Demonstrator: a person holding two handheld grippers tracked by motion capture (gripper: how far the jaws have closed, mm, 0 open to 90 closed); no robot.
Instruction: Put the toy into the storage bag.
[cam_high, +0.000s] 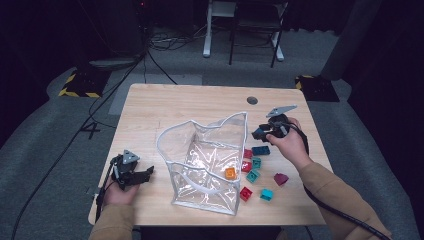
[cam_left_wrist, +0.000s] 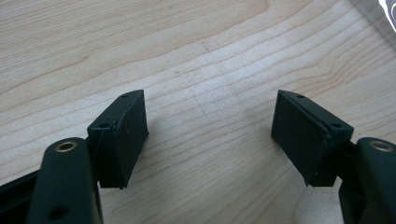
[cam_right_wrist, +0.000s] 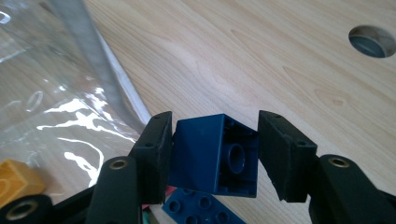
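My right gripper (cam_high: 263, 132) hangs above the table beside the right rim of a clear plastic bag (cam_high: 205, 165). In the right gripper view, the right gripper (cam_right_wrist: 213, 135) is shut on a dark blue brick (cam_right_wrist: 205, 156), tilted with its hollow underside showing. Below it lies another dark blue brick (cam_right_wrist: 198, 208) on the table. An orange brick (cam_high: 230, 173) sits inside the bag. My left gripper (cam_high: 146, 174) rests at the table's front left, left of the bag. In the left gripper view, the left gripper (cam_left_wrist: 210, 135) is open over bare wood with nothing between the jaws.
Several loose bricks lie right of the bag: a dark blue one (cam_high: 260, 150), teal ones (cam_high: 253, 175) (cam_high: 266, 194), red ones (cam_high: 245, 193) and a magenta one (cam_high: 281, 179). A round cable hole (cam_high: 252, 100) is at the table's far edge.
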